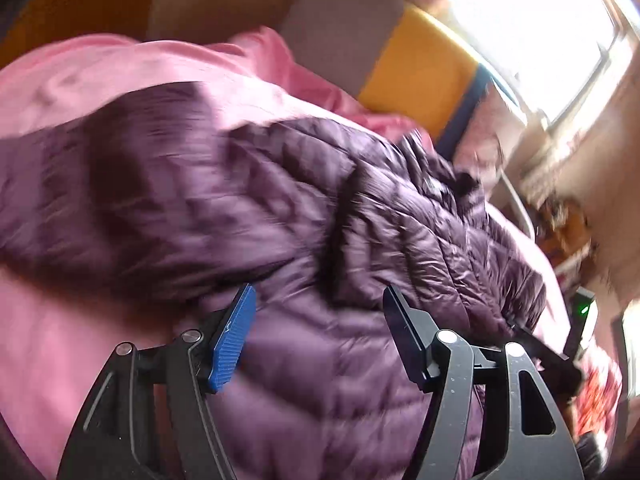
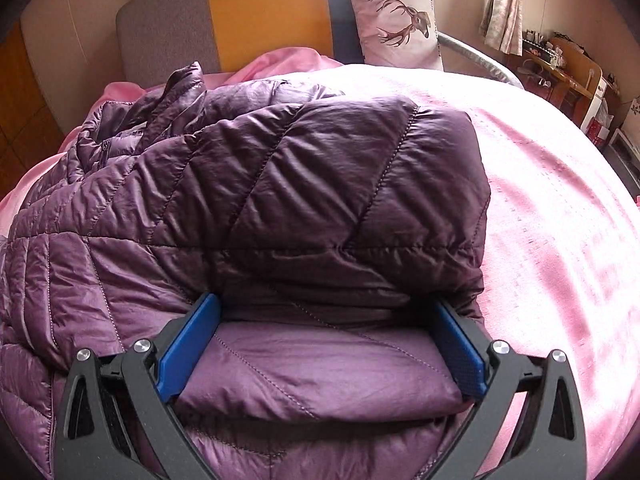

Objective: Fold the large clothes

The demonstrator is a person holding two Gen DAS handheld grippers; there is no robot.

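Note:
A dark purple quilted puffer jacket (image 1: 280, 200) lies spread on a bed with a pink sheet (image 1: 60, 320). My left gripper (image 1: 319, 294) hovers over the jacket's near part, open, with nothing pinched between its blue pad and black finger; this view is motion-blurred. In the right wrist view the jacket (image 2: 320, 184) has a broad panel folded over itself. My right gripper (image 2: 325, 302) stands open and wide at the jacket's near edge. A puffy fold lies between its blue pads (image 2: 188, 344), which do not squeeze it.
The pink sheet (image 2: 560, 240) stretches away to the right. At the bed's head stand a grey, orange and blue headboard (image 2: 268, 12) and a deer-print pillow (image 2: 396, 20). A cluttered wooden desk (image 2: 568, 72) sits far right under a curtained window.

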